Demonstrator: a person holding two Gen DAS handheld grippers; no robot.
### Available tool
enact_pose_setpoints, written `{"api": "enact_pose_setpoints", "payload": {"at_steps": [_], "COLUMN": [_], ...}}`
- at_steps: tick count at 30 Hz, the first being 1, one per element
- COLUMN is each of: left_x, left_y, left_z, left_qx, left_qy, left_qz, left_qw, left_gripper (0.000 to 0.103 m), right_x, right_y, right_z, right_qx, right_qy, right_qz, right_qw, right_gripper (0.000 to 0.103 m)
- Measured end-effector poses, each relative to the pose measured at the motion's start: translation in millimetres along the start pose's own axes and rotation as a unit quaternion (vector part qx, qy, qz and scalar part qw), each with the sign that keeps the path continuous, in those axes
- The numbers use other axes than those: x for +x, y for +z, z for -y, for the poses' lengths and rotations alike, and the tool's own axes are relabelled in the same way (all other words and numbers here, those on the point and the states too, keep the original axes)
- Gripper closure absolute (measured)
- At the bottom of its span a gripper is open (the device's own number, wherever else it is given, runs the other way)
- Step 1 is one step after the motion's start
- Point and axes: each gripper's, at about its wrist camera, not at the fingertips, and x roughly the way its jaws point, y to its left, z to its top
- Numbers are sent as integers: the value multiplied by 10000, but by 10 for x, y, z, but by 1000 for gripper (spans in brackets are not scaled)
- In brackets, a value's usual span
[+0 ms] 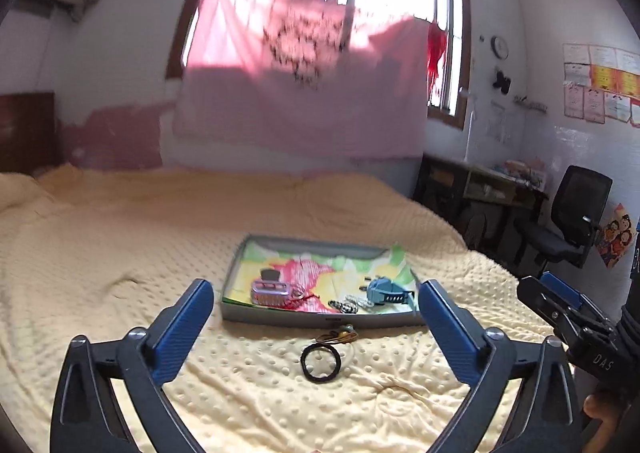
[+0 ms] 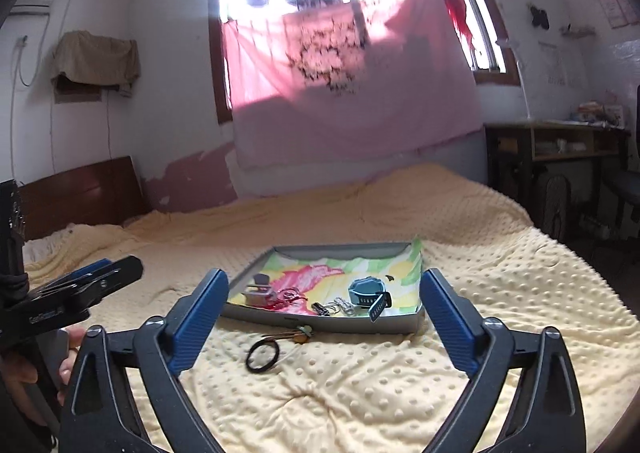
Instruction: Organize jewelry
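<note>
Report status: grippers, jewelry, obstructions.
Left gripper and right gripper open, empty. Watch in tray; black ring still on blanket. Nothing in the way.

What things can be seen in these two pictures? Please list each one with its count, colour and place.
tray: 1, grey, with a colourful lining, on the bed
watch: 1, blue, in the tray, right side
small metal case: 1, silver, in the tray, left side
chain pieces: a few, silver and dark, in the tray, near the front wall
hair tie: 1, black, on the blanket in front of the tray
beaded cord: 1, brown, between the hair tie and the tray
blanket: 1, pale yellow, dotted, covers the bed
office chair: 1, black, far right
left gripper: 1, blue pads, jaws open, empty
right gripper: 1, blue pads, jaws open, empty
</note>
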Motion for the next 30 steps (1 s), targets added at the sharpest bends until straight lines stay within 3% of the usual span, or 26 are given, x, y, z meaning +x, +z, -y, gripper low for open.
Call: {"api": "enact_pose_setpoints", "payload": {"at_steps": [3, 10, 16, 21, 30], "left_x": [-328, -978, -1288, -1443, -1499], "left_y": [-56, -284, -565, -855, -1173], "left_z": [14, 68, 94, 50, -13], "left_qx": [-4, 99, 79, -38, -37], "left_qy": [52, 242, 375, 564, 804], "left_qz": [135, 285, 216, 108, -177], "left_qw": [9999, 9993, 9990, 9983, 9966], "left_gripper": [0, 0, 0, 0, 0], "right_x": [-350, -1018, -1439, -1587, -1547], "right_y": [-20, -87, -302, -532, -944], "right_z": [-47, -107, -194, -164, -70], "right_qx": [-75, -143, -309, -199, 50], "right_qy": [7, 11, -95, -152, -292], "right_qz": [100, 225, 326, 296, -129], "right_qw": [9999, 9996, 9989, 9992, 9995], "right_gripper": [2, 1, 1, 1, 1]}}
